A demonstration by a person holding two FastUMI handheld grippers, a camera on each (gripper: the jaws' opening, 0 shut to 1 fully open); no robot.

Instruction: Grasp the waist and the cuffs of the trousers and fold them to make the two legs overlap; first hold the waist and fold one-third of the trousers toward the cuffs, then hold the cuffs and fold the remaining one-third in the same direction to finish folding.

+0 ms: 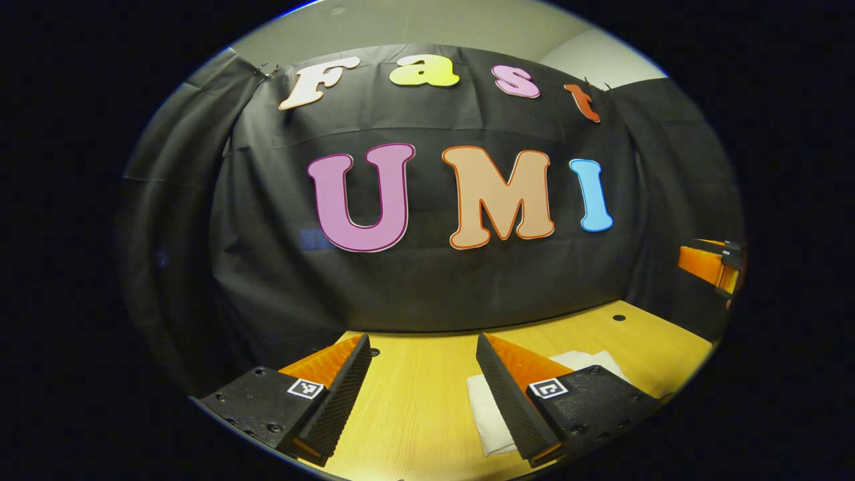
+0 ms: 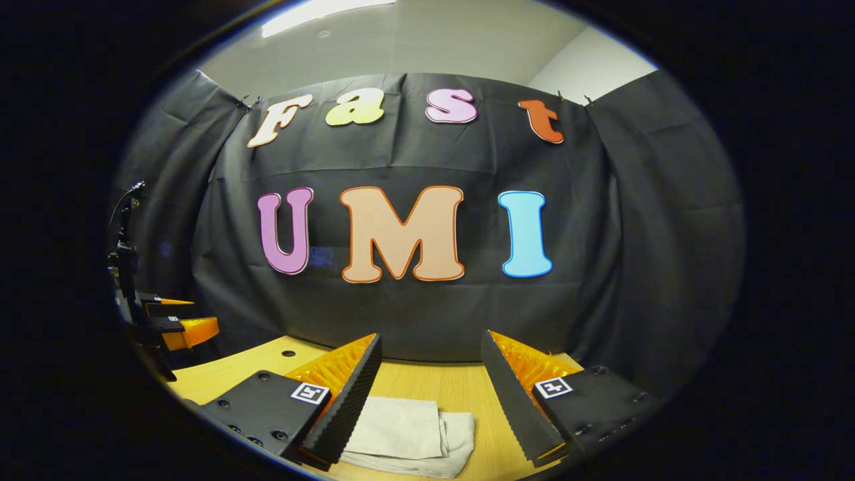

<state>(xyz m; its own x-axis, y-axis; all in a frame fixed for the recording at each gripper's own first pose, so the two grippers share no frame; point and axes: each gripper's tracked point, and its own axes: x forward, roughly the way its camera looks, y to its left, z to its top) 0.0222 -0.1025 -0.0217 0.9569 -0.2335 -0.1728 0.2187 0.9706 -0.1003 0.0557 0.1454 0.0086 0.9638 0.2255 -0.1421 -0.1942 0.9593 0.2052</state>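
Your left gripper (image 1: 423,391) hangs above the table (image 1: 414,401) with its jaws apart and nothing between them; your right gripper (image 2: 431,394) is likewise spread and empty. The trousers (image 2: 407,434) lie on the wood as a compact, layered pale bundle at the bottom centre of the right gripper view, partly behind that gripper's left finger, and neither gripper touches them. Judged from this stacked shape, the leg overlap and both one-third folds appear to be done, so little seems to remain beyond withdrawing, though the hidden edges cannot be checked. The right gripper view gives you the bundle's layered edges and, at the left edge of the frame, the other gripper held well apart from the cloth. In the left gripper view the trousers (image 1: 491,414) appear at the lower right as a pale patch largely covered by the right-hand finger, and the other gripper (image 1: 711,267) sits at the right edge, above the table.
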